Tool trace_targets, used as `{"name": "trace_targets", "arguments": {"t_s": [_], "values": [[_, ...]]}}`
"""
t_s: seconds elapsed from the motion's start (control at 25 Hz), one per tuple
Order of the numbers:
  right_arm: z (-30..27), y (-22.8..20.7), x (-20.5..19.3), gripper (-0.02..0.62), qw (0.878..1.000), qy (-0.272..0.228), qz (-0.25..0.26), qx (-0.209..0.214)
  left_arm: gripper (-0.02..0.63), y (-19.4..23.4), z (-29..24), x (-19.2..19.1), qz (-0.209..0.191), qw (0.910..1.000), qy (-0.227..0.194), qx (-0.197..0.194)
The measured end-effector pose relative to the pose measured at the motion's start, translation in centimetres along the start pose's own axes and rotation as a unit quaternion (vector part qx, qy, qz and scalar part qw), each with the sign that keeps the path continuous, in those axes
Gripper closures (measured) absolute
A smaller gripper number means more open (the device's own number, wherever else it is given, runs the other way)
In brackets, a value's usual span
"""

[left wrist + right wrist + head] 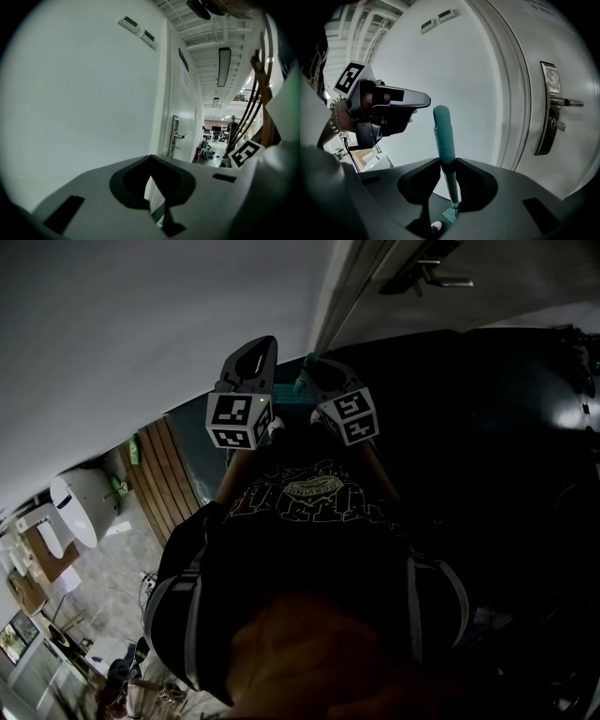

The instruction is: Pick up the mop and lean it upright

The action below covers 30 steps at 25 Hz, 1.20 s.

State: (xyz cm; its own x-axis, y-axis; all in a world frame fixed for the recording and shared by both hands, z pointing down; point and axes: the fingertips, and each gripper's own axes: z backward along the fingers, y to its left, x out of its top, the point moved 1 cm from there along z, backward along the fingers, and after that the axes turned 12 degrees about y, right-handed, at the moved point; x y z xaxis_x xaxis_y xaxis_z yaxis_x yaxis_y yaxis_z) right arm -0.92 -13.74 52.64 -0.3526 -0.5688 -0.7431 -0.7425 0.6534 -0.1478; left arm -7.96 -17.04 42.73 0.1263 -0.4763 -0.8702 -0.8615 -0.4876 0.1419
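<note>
The right gripper (444,161) has its jaws closed on the mop (443,131), pinching the thin shaft just under the teal grip. The mop stands upright in front of a white wall (487,65), its teal grip rising above the jaws and its lower end showing far below them. Whether it touches the wall cannot be told. A door (567,51) with a lever handle (563,101) is just to the right. The left gripper (150,158) hangs beside the mop's top, apart from it, its jaws together on nothing.
</note>
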Motion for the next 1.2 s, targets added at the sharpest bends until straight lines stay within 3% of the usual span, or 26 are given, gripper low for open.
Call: {"name": "trace_targets", "arguments": {"t_s": [1.2], "values": [[-1.7,-6.2,2.0,0.485,0.999,-0.016,-0.038,-0.012,0.558,-1.0,-1.9,0.8,-0.002,1.0,0.001,-0.008]]}}
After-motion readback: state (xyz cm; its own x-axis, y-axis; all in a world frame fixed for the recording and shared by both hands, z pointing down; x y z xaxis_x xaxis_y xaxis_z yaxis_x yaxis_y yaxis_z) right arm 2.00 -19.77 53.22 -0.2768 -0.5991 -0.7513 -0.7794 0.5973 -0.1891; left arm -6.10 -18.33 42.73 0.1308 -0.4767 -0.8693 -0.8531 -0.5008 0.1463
